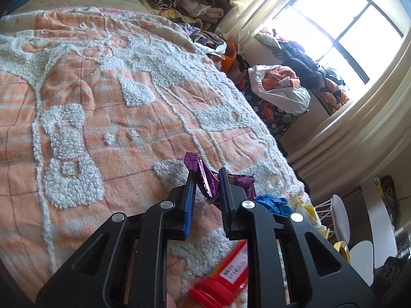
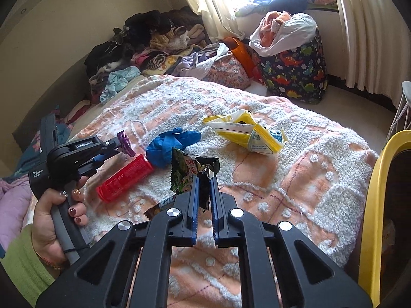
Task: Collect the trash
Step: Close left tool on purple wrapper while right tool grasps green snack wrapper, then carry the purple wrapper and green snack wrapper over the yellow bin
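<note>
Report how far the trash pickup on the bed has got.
Done: nothing visibly binned yet; no picked-up trash shows inside the yellow-rimmed bin.
In hand: the left gripper is shut on a purple wrapper; the right gripper is shut on a green snack wrapper.
Left on the blanket: the red tube, the blue glove and the yellow packet.

Left claw [image 1: 207, 179] clamped on purple wrapper [image 1: 205, 179]; right claw [image 2: 204, 182] pinching green wrapper [image 2: 188, 174].
</note>
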Motion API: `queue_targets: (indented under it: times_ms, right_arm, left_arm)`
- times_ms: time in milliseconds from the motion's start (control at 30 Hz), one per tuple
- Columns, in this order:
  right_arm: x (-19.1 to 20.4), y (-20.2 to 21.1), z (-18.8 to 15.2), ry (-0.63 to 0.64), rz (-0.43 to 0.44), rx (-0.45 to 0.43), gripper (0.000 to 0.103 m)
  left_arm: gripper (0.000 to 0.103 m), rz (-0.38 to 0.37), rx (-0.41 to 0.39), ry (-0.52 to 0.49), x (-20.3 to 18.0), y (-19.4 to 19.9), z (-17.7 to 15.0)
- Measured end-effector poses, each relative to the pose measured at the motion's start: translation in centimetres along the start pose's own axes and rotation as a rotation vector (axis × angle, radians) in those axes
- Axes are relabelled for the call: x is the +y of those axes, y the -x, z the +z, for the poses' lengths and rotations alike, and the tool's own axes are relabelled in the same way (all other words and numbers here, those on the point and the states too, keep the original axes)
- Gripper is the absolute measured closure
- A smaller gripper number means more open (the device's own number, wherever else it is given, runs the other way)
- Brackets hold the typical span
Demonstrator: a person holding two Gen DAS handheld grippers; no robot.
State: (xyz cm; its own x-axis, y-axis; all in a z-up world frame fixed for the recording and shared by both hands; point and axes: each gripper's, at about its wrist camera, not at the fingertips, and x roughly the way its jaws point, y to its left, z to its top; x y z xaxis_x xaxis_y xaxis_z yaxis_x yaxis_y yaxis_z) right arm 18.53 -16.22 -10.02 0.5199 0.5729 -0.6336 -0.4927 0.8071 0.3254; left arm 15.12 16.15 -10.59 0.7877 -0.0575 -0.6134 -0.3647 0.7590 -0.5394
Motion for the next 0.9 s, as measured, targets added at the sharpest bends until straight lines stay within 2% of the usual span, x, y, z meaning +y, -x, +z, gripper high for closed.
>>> queue_targets:
  times_ms: [100, 167, 900]
  right_arm:
    - [0.3, 0.9, -0.3, 0.012, 0.009, -0.007, 0.094]
    - [0.4, 1.3, -0.3, 0.016, 0.017, -0.011, 0.094]
    - [-0.2, 7.3, -0.7, 0.025, -0.005, -0.111, 0.094]
  left_arm:
    - [0.093, -0.013, -0.012, -0.024, -0.8, 1.0, -0.4]
    - [0.097, -0.024, -0.018, -0.039, -1.5, 1.7, -0.7]
    - [0.098, -0.123, -0.055, -0.236, -9.4, 6.3, -3.5]
